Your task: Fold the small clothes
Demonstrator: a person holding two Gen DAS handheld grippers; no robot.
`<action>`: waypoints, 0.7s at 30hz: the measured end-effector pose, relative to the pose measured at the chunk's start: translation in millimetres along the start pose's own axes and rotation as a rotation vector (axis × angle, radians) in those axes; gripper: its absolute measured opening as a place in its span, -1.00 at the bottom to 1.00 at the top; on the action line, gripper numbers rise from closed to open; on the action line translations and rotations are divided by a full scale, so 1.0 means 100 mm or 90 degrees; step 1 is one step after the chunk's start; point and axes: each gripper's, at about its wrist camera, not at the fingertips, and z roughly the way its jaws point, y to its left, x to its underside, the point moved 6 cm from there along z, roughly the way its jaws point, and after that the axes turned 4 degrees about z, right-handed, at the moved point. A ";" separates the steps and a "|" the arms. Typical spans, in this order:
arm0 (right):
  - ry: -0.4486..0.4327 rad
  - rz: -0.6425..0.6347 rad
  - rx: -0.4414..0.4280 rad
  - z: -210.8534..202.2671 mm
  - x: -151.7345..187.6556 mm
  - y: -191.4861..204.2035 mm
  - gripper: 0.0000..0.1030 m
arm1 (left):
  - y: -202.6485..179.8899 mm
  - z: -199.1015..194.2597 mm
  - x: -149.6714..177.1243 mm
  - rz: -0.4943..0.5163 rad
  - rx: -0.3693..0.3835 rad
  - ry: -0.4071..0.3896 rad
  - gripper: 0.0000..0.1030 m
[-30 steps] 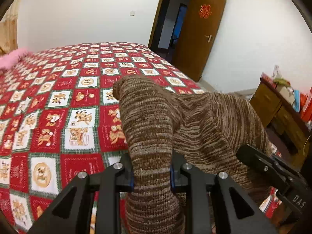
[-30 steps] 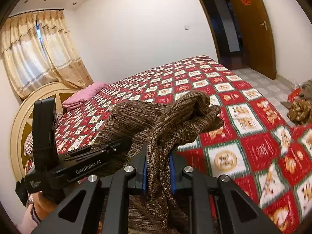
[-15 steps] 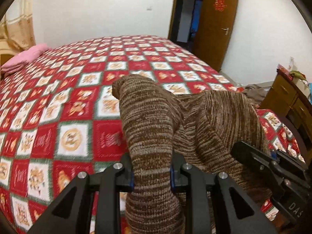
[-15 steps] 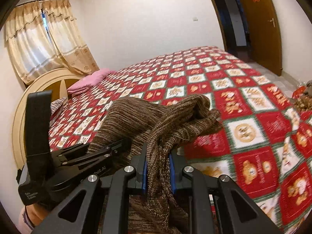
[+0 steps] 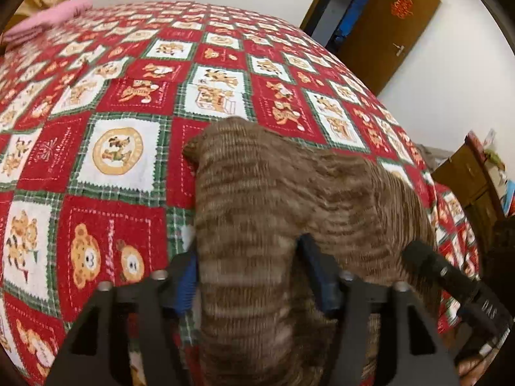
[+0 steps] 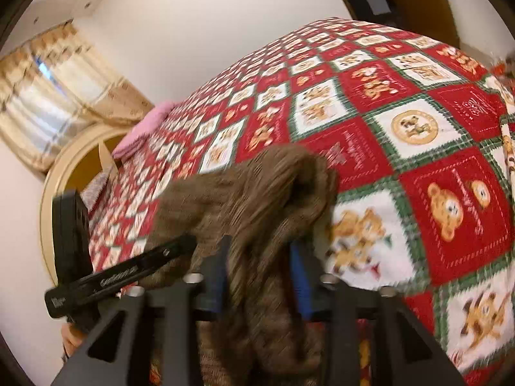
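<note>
Both claws have just been opening: left claw (image 5: 248, 276) and right claw (image 6: 259, 267) spread, the sweater (image 5: 289, 199) loose between the pads, draped on the bed (image 5: 128, 103). Back out straight (knit snags easily), then smooth flat.

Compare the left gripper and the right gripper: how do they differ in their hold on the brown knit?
The left gripper stands wider apart than the right gripper. The left spans a broad, smooth band of the brown knit; the right spans a narrower, bunched, twisted part. Shared: both have just been opening, with the knit between blue pads over the red quilt.
</note>
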 end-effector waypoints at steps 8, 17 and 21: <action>0.077 0.111 -0.056 0.51 -0.29 -0.25 -0.07 | -0.01 0.15 -0.10 -0.038 0.072 -0.001 -0.04; -0.085 -0.057 0.022 -0.20 -0.45 0.25 -0.67 | -0.76 -0.22 -0.36 0.097 0.071 -0.110 -0.34; -0.177 -0.097 0.104 -0.73 -0.57 0.28 -0.67 | -1.28 -0.36 -0.53 0.142 0.119 -0.157 -0.34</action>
